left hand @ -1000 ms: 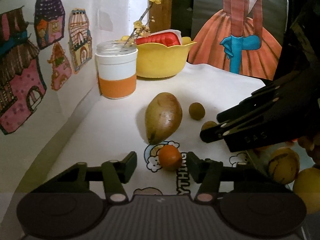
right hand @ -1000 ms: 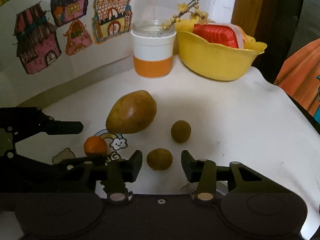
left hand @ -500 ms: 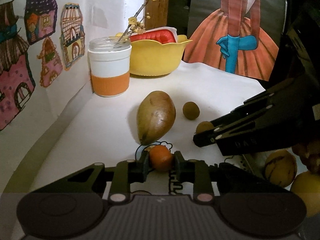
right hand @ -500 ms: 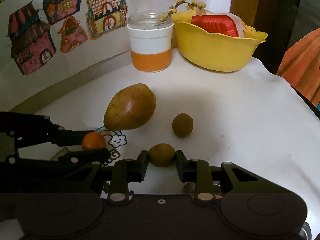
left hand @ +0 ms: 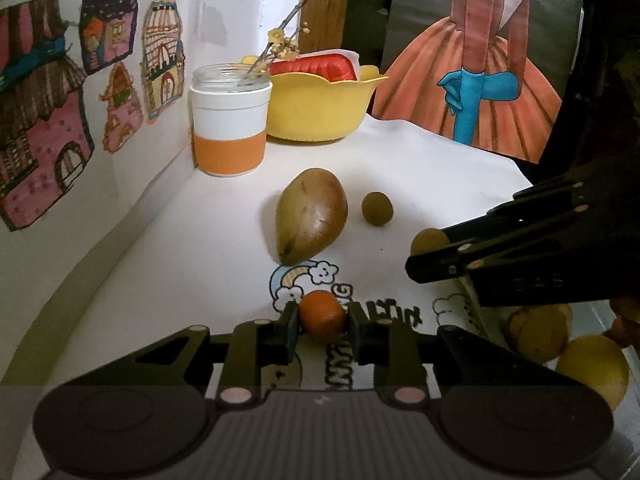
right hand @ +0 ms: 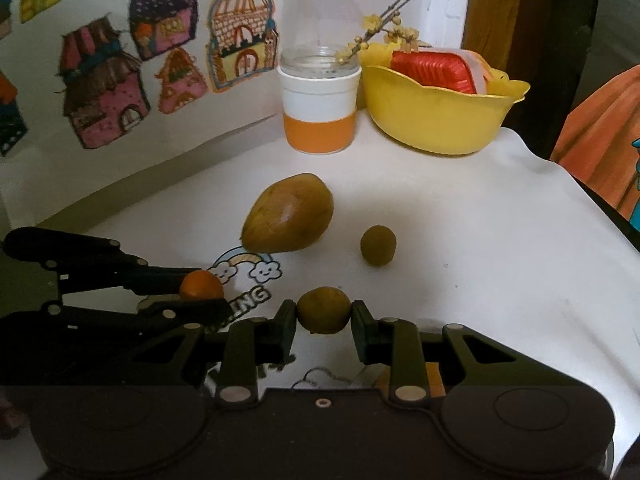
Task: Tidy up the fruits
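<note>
Left gripper point(left hand: 322, 322) pinches the small orange point(left hand: 322, 315); right gripper point(right hand: 324, 316) pinches a brown-green fruit point(right hand: 323, 309). Mango point(left hand: 311, 214) tip points toward the grippers; bare tablecloth point(right hand: 500, 264) lies rightward.

Place: a home, probably a child's corner or a family room.
Wall: hand-coloured paper houses point(right hand: 100, 100) are stuck on the white wall.
Picture: a big drawing of a figure in an orange skirt point(left hand: 472, 92) stands behind the table.
Table: a white cloth point(right hand: 480, 248) with a cartoon rainbow print point(right hand: 244, 268).
Objects: a jar point(left hand: 230, 120) holding a flowering twig, a yellow bowl point(right hand: 436, 116), loose fruits.
</note>
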{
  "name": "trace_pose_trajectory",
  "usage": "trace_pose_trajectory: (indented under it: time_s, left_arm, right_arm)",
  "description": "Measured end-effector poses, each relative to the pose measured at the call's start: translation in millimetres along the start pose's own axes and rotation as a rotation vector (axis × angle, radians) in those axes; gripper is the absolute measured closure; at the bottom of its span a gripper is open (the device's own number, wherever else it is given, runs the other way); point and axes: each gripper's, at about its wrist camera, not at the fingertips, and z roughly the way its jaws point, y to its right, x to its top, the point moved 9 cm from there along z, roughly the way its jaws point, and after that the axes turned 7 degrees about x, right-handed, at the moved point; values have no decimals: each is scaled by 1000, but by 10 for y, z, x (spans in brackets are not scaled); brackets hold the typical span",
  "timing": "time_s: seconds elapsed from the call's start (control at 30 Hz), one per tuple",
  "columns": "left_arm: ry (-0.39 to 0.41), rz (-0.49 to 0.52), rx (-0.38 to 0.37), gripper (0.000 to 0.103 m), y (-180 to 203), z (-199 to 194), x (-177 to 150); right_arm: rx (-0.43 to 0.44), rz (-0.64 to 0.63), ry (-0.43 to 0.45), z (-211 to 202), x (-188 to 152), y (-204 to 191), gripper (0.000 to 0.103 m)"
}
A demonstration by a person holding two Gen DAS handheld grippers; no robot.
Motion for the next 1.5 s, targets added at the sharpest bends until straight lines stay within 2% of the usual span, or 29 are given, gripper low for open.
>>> trace_pose_trajectory:
  time_s: [0.47,0.97,1.5]
  left_arm:
    - [-3,-12,-27,75,278,-433,-206]
    - [25,-12,-72,75,696,-979,-331]
    - [-12,3,-107,75,1119,-1206,-620]
  right_arm:
    - [-33,36,54,-681,-393,-237,71]
    - [-123,118,137,-1482,-1066,-359,71]
    - [-233,203,174,-1872,-1763,-308,71]
